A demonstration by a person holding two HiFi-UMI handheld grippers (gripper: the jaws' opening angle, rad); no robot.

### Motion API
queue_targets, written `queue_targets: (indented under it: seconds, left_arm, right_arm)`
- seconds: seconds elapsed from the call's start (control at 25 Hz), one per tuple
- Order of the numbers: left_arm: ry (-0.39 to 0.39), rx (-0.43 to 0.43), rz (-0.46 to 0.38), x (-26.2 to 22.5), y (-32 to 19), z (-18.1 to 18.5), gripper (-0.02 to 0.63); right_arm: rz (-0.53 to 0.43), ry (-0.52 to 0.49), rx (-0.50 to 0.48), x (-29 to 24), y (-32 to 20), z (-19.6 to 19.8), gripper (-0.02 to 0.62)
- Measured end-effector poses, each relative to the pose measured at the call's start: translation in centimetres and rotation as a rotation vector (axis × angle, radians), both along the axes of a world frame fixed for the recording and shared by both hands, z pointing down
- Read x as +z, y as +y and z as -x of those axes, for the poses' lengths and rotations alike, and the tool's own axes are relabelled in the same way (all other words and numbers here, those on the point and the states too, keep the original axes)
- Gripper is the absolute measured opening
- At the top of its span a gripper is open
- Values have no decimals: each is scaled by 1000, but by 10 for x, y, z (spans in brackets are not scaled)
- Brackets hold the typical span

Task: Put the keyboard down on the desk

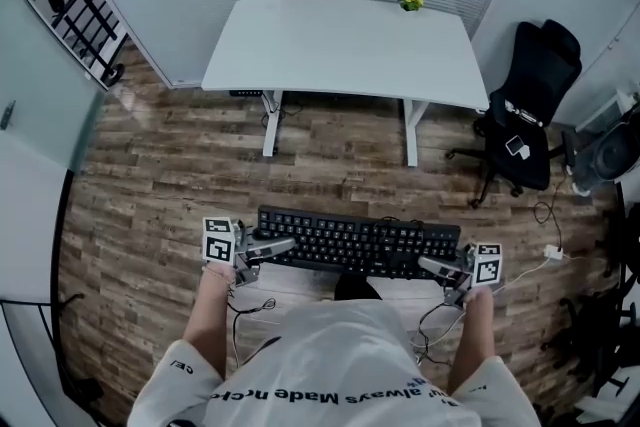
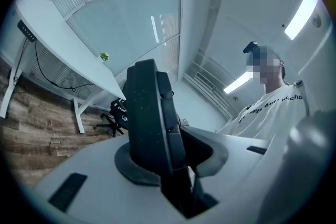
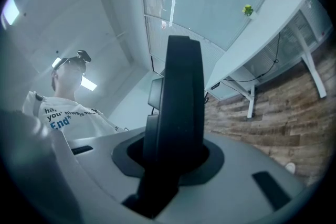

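Note:
A black keyboard (image 1: pixel 358 242) hangs level in front of the person, above the wood floor. My left gripper (image 1: pixel 268 251) is shut on the keyboard's left end, my right gripper (image 1: pixel 442 266) on its right end. In the left gripper view the keyboard (image 2: pixel 152 123) shows edge-on, clamped between the jaws. The right gripper view has the keyboard (image 3: pixel 178 113) edge-on too, pinched the same way. The white desk (image 1: pixel 345 50) stands ahead, well apart from the keyboard.
A small green plant (image 1: pixel 411 2) sits at the desk's far right edge. A black office chair (image 1: pixel 530 105) stands right of the desk. Cables (image 1: pixel 548 215) lie on the floor at right. Glass walls with blinds rise behind and left of the desk.

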State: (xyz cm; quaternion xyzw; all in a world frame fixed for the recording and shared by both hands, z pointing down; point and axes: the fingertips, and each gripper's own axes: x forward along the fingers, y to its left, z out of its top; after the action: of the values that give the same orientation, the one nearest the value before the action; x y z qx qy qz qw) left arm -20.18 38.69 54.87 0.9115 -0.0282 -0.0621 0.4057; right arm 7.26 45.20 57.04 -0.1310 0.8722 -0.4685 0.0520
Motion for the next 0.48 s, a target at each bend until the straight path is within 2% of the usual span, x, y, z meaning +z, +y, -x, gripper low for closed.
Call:
queue_targets:
  seconds: [0.48]
  left_arm:
    - [-38, 21, 50, 0, -101, -66, 132]
  right_arm:
    - [48, -28, 29, 7, -93, -64, 117]
